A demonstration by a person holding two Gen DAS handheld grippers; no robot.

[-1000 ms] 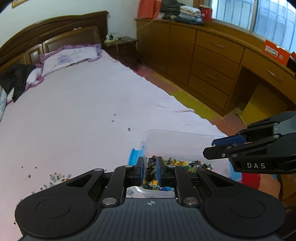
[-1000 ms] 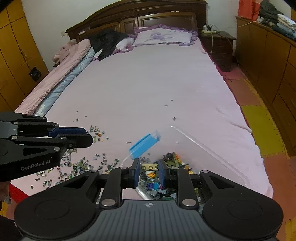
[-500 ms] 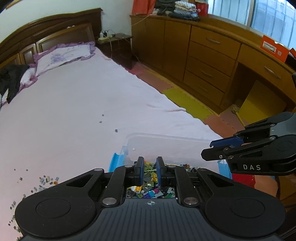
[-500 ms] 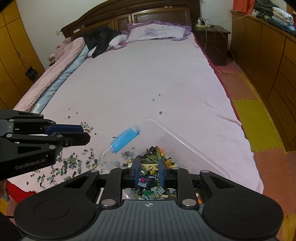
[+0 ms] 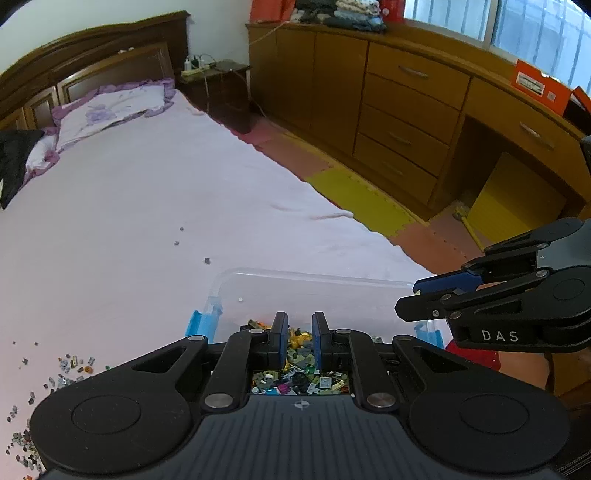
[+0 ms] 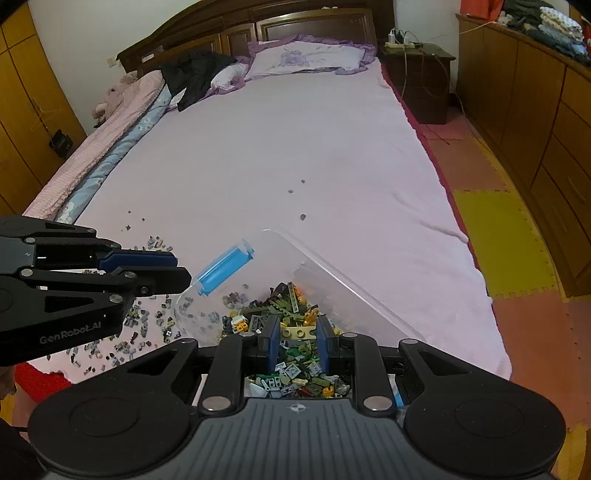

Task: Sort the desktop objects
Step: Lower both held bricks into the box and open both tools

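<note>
While both claws hang over a clear plastic bin (image 6: 334, 271) with a blue latch (image 6: 223, 271) at the foot of a pink-sheeted bed (image 6: 280, 147), the right claw (image 6: 297, 334) pinches a tan brick (image 6: 297, 333) and the left claw (image 5: 299, 338) has a narrow gap with nothing visibly between its fingers. Small building pieces (image 6: 291, 321) fill the bin, and more scattered pieces (image 6: 140, 325) lie on the sheet beside it. Around the bed stand a dark wooden headboard (image 6: 258, 26), a pillow (image 6: 306, 59), wooden drawers (image 5: 406, 110) under a window (image 5: 498, 22), and coloured floor mats (image 6: 502, 240).

Bed (image 6: 295, 147) open beyond bin (image 6: 332, 269) and bricks (image 6: 140, 325).
</note>
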